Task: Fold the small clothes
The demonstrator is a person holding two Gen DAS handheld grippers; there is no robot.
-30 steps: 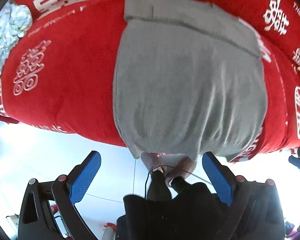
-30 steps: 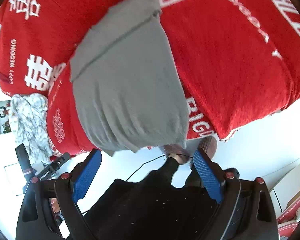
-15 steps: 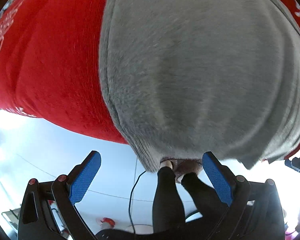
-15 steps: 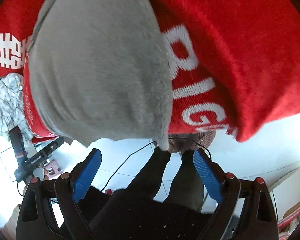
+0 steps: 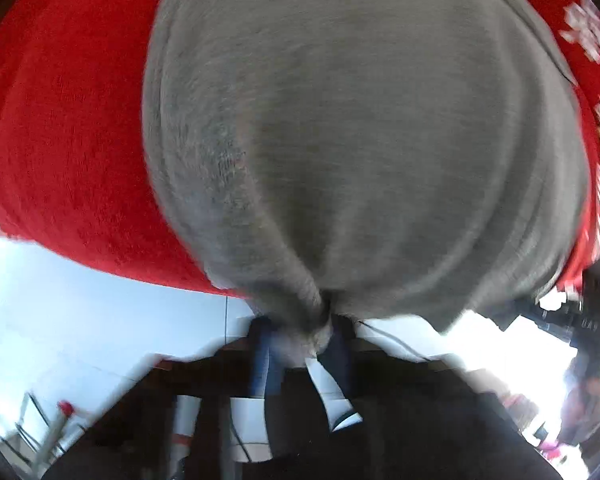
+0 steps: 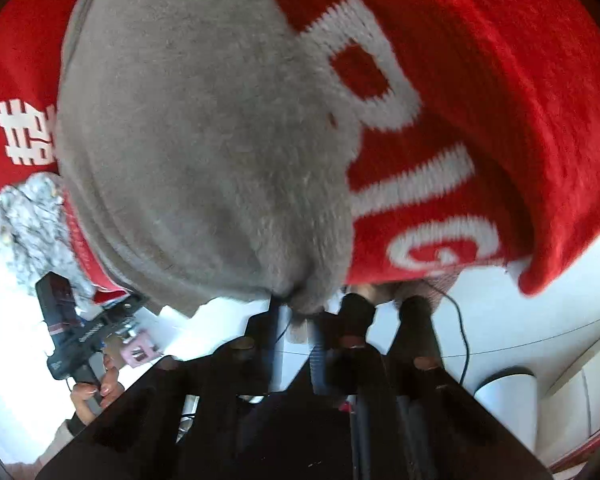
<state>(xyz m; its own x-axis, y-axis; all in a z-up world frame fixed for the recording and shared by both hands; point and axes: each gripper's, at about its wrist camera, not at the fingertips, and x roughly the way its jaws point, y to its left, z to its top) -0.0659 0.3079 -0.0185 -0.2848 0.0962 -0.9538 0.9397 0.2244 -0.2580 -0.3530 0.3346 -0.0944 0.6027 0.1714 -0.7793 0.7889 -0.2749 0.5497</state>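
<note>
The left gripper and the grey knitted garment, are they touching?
Touching. In the left wrist view, the left gripper has just closed on the hem of the grey knitted garment, which bunches between its blue fingers.

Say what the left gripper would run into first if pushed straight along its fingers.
The left gripper has just closed on the grey garment's near edge; further on it would likely press into the red blanket beneath.

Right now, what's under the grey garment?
The grey garment lies on a red blanket with white lettering, which shows all around it. Both tongs, left and right, have just closed on its near hem. Anything beneath the blanket is covered.
</note>
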